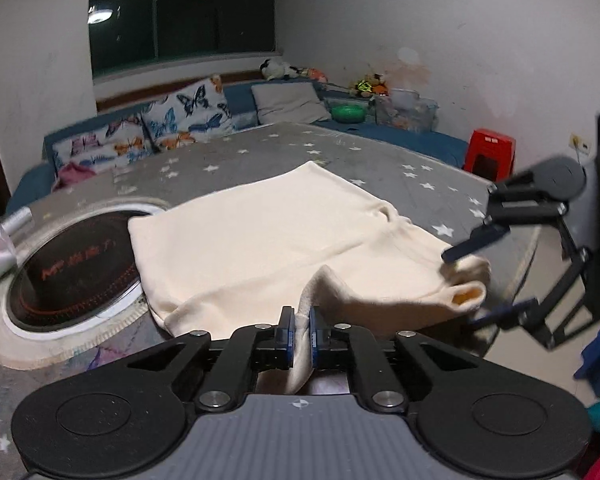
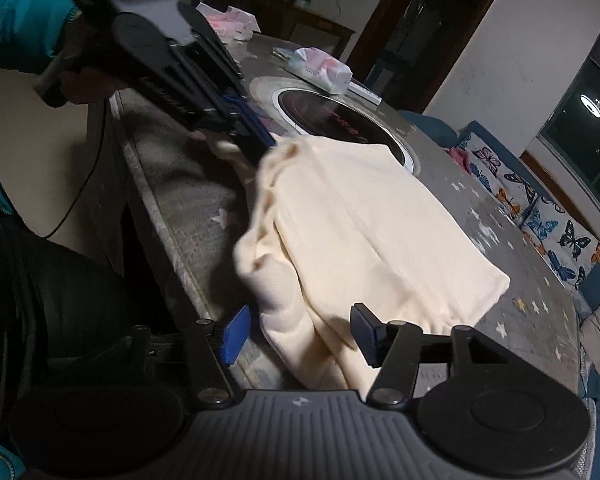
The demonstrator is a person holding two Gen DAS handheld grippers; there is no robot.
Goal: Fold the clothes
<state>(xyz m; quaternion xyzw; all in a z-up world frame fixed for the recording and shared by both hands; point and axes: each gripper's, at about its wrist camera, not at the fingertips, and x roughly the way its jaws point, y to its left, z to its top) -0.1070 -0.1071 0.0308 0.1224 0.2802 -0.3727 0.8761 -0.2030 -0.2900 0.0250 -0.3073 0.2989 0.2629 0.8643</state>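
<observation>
The left gripper (image 1: 300, 330) is sitting nearest the lens, its jaws nearly shut and pinching a fold of the cream garment (image 1: 284, 236) at the near edge of the table (image 1: 380, 148). The right gripper (image 2: 300, 334) is holding its jaws about half open astride the garment's bunched end at that same edge, with cloth between them but, as far as can be told, not clamped. The garment is lying mostly flat across the middle of the table, one corner overlapping the round inset cooktop (image 1: 76, 268). To fold cleanly, the right jaws probably need to close on the loose end before both hands lift together, keeping the edge taut and carrying it over evenly. The table is wearing a grey star-printed cover; butterfly cushions (image 1: 188, 116), a red stool (image 1: 490, 154) and a dark window (image 1: 180, 16) are ringing the room.
</observation>
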